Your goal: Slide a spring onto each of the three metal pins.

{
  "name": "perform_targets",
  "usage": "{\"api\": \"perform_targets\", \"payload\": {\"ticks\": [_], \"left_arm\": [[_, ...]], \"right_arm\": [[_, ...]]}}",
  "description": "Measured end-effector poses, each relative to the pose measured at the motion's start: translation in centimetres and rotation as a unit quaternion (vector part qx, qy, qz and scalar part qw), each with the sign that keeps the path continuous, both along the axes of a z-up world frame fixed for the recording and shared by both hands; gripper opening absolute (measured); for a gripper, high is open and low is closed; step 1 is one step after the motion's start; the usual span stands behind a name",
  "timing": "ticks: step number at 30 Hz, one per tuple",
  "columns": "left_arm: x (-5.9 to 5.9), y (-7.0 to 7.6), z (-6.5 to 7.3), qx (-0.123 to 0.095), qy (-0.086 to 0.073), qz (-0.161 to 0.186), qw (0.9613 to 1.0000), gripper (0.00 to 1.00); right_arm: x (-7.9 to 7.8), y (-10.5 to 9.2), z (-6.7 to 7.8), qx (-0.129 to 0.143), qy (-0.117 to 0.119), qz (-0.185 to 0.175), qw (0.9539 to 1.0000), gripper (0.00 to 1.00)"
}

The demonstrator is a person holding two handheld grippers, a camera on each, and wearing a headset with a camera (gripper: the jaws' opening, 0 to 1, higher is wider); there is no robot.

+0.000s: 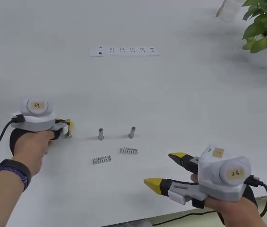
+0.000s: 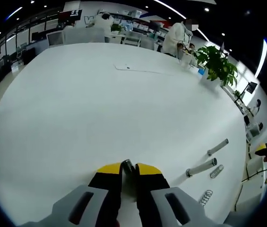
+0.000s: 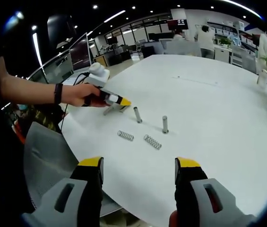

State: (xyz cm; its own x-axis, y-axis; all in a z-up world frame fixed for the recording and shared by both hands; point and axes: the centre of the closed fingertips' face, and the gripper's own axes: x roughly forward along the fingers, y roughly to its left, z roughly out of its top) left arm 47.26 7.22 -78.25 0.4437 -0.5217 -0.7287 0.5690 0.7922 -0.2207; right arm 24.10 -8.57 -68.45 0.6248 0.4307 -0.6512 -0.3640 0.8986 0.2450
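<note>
Your right hand-held gripper (image 1: 160,169): jaws wide apart, empty, free to fetch. Just ahead: nearer spring (image 1: 129,151), farther spring (image 1: 101,160), flat on desk (image 1: 180,94). Beyond them, nearer pin (image 1: 132,132), farther pin (image 1: 100,134) upright, bare. Your left hand-held gripper (image 1: 68,126) clamps third pin (image 3: 109,109), likely steadying it.

Round sticker (image 1: 236,173) on the right gripper (image 1: 163,169): "26". Round sticker (image 1: 37,106) on the left gripper (image 1: 68,128): two digits, apparently "69", not certain. Square tag (image 1: 218,152) on the right gripper: illegible.
</note>
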Motion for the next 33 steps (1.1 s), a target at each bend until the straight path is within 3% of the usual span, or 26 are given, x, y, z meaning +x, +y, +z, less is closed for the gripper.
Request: {"api": "perform_targets", "payload": {"ticks": [5,19,22,23,26,33], "left_arm": [[0.05,-0.46,0.01,0.02,-0.012,-0.022,0.9995,0.03],[0.12,-0.56,-0.1,0.064,-0.022,-0.061,0.9958,0.0],[0.19,-0.9,-0.1,0.072,-0.029,-0.072,0.9944,0.01],[0.3,-0.69,-0.14,0.089,-0.038,-0.087,0.9915,0.0],[0.02,-0.88,-0.04,0.102,-0.042,-0.098,0.9891,0.0],[0.01,-0.79,0.03,0.089,-0.028,-0.088,0.9917,0.0]], "right_arm": [[0.03,0.01,-0.03,0.0,0.0,0.0,1.0,0.59],[-0.1,-0.11,-0.12,-0.001,0.001,-0.001,1.0,0.59],[-0.1,-0.04,-0.12,-0.001,0.001,0.0,1.0,0.59],[-0.09,0.0,-0.11,-0.001,0.001,0.0,1.0,0.59],[-0.11,-0.01,-0.1,-0.002,0.001,0.001,1.0,0.59],[-0.03,-0.04,0.02,-0.001,-0.002,-0.001,1.0,0.58]]}}
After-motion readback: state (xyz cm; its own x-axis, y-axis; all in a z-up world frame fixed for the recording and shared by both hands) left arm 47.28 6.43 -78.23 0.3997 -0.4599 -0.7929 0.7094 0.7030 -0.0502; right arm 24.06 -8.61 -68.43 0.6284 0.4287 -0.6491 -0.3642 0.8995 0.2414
